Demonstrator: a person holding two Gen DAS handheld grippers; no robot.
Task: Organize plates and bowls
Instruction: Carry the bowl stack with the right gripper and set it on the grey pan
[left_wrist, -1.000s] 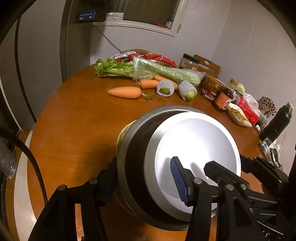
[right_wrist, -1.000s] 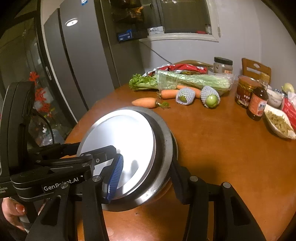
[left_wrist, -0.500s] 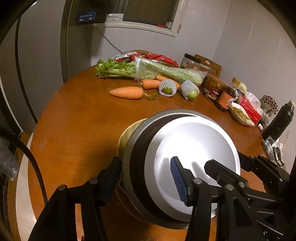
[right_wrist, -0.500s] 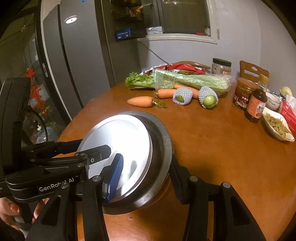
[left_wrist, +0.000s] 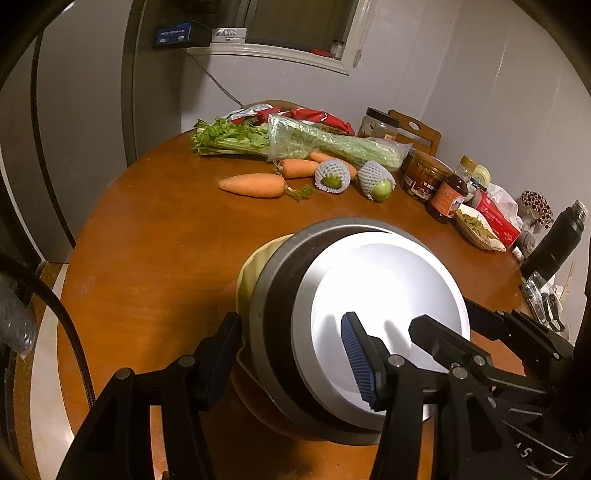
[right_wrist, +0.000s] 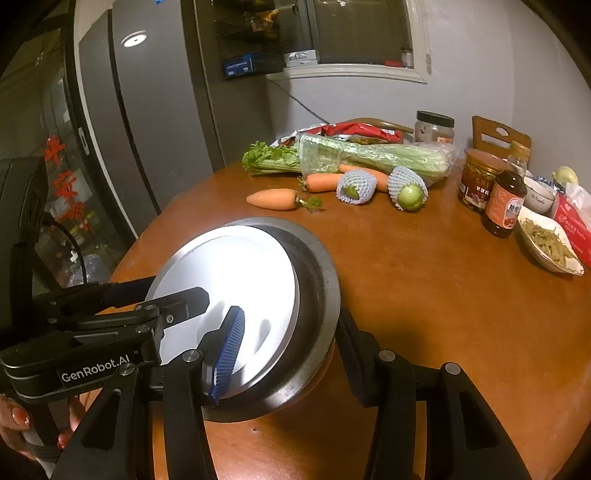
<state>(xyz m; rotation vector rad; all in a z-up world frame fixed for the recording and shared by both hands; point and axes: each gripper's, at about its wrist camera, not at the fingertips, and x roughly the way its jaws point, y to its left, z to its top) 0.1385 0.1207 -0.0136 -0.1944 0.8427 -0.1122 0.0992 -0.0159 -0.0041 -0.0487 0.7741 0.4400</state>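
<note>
A stack of dishes sits low over the round wooden table (left_wrist: 159, 258): a cream bowl (left_wrist: 251, 273) at the bottom, a grey metal bowl (left_wrist: 277, 295) in it, and a pale steel plate (left_wrist: 384, 291) on top. My left gripper (left_wrist: 291, 332) is shut on the stack's near-left rim, one finger outside the cream bowl, the blue pad on the plate. From the other side, my right gripper (right_wrist: 291, 321) is shut on the metal bowl (right_wrist: 317, 273) and plate (right_wrist: 229, 266). Whether the stack touches the table is hidden.
At the back lie carrots (left_wrist: 255, 184), bagged celery (left_wrist: 295, 142) and two netted green fruits (left_wrist: 332, 177). Jars and a sauce bottle (right_wrist: 502, 206), a dish of beans (right_wrist: 550, 243) and a black flask (left_wrist: 554, 243) crowd the right. A fridge (right_wrist: 147, 129) stands left.
</note>
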